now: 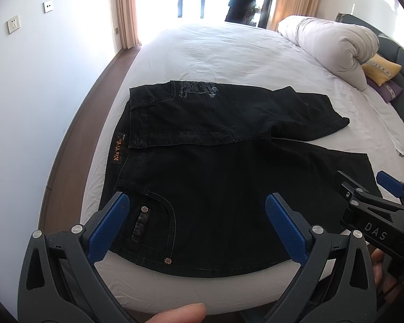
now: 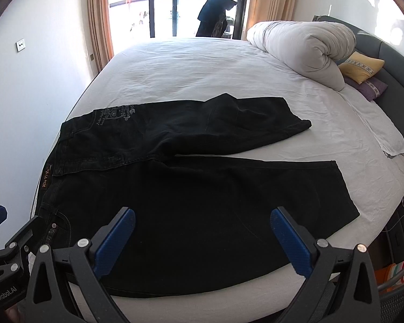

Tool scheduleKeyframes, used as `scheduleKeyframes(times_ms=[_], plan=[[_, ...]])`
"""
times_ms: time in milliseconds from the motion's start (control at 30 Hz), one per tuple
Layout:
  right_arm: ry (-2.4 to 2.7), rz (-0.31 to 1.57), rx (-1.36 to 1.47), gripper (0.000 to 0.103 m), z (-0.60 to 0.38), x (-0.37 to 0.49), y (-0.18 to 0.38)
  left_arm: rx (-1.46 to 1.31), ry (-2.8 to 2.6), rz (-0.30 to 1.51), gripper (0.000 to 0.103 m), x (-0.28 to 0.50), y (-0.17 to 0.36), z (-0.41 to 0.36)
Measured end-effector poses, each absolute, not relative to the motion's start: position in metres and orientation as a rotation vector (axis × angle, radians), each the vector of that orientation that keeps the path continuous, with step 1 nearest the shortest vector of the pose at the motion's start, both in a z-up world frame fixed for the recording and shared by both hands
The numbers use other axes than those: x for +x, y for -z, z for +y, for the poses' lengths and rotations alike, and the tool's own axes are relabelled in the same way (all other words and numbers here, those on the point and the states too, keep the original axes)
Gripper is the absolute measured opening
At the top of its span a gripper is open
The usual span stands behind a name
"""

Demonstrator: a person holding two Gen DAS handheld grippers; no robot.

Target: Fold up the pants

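Black jeans [image 1: 215, 177] [image 2: 202, 188] lie on the white bed, waistband to the left, legs running right. The far half is twisted over, showing a printed back pocket [image 1: 196, 88] [image 2: 114, 114]. An orange waist label [image 1: 118, 152] faces the left edge. My left gripper [image 1: 196, 223] hovers open above the near front pocket by the waistband, holding nothing. My right gripper [image 2: 202, 239] is open above the middle of the near leg, also holding nothing. The right gripper's body [image 1: 374, 212] shows at the right of the left wrist view.
The white bed sheet [image 1: 215, 53] [image 2: 202, 64] stretches far beyond the jeans. A rolled white duvet [image 1: 331, 45] [image 2: 307, 51] and yellow and purple pillows [image 2: 363, 72] sit at the far right by the dark headboard. A window with curtains is behind; wood floor [image 1: 75, 113] runs left.
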State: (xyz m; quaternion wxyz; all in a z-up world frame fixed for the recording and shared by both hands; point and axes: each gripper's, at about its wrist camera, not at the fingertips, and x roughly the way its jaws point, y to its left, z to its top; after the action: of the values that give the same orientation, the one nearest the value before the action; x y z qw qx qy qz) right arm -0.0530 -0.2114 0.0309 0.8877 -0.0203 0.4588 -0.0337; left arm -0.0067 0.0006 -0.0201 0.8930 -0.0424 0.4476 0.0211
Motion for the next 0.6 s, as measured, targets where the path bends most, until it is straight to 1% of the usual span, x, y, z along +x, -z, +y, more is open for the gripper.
scheduleKeyframes(times_ms=[600], plan=[[0.069, 0.956, -0.041, 0.103, -0.2118, -0.0538, -0.0293, -0.083, -0.039, 0.936, 0.103, -0.0060, 0.0194, -0.0015]])
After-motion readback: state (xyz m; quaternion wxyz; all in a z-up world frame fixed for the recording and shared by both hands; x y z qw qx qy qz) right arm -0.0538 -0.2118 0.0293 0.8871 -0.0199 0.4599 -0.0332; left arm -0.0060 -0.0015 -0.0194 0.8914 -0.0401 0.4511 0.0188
